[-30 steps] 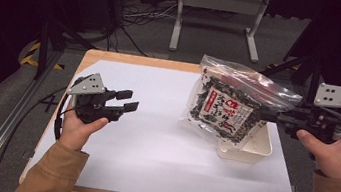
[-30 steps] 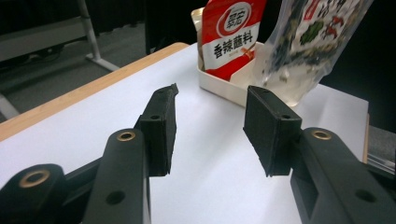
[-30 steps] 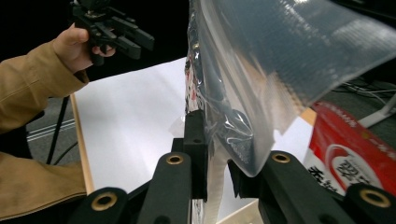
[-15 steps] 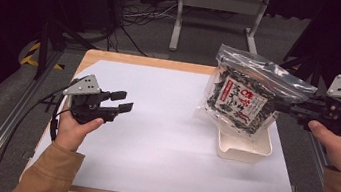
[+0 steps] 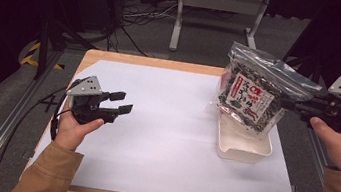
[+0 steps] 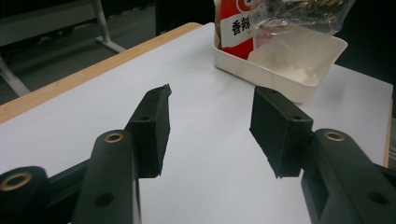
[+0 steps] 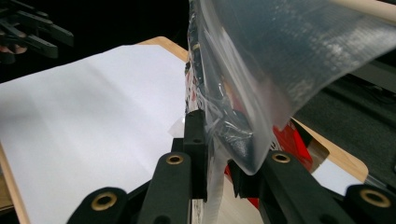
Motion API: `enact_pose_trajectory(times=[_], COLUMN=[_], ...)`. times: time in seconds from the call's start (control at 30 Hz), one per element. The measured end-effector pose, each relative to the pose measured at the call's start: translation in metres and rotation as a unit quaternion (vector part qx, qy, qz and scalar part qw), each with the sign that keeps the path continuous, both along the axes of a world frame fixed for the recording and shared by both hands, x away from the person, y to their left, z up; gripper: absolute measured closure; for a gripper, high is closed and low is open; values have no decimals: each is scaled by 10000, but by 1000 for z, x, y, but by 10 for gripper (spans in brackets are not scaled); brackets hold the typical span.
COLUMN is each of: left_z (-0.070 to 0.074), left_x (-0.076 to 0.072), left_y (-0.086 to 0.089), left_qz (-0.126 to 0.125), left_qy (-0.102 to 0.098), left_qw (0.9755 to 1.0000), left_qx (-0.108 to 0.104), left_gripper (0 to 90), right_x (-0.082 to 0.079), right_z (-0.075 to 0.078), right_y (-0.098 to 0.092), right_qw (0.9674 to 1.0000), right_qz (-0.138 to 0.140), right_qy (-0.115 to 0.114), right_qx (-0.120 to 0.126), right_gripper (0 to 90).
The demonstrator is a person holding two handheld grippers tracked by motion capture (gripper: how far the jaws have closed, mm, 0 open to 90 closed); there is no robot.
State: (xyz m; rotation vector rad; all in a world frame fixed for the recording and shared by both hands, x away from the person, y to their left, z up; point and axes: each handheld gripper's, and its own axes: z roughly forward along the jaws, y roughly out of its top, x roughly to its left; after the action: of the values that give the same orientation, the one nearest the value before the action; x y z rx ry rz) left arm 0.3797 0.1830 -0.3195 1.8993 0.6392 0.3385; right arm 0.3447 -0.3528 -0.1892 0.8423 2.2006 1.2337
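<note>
Right tool (image 5: 292,104) pinches a tilted bag (image 5: 252,95) by its edge above the tray (image 5: 243,149); left tool (image 5: 123,102), just opened wider, empty. A slip could spill it.

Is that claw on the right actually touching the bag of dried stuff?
Touching. In the right gripper view, the right claw has both black pads pressed on the clear plastic bag, pinching its edge between them.
</note>
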Motion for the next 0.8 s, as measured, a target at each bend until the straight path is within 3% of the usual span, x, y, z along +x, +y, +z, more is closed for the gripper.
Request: enact_pose_trajectory(times=[0.37,0.8], left_z=[-6,-9], left_x=[1,2], left_y=[5,4], left_qz=[66,44], left_qy=[96,164], left_qw=[9999,9998], left_qx=[39,53], left_gripper=[469,462], right_x=[7,13], right_z=[-15,-37], right_y=[-6,-4], right_qw=[9984,9963], right_qz=[-493,-567], right_qy=[232,555], right_qx=[-130,-330], right_gripper=[781,781])
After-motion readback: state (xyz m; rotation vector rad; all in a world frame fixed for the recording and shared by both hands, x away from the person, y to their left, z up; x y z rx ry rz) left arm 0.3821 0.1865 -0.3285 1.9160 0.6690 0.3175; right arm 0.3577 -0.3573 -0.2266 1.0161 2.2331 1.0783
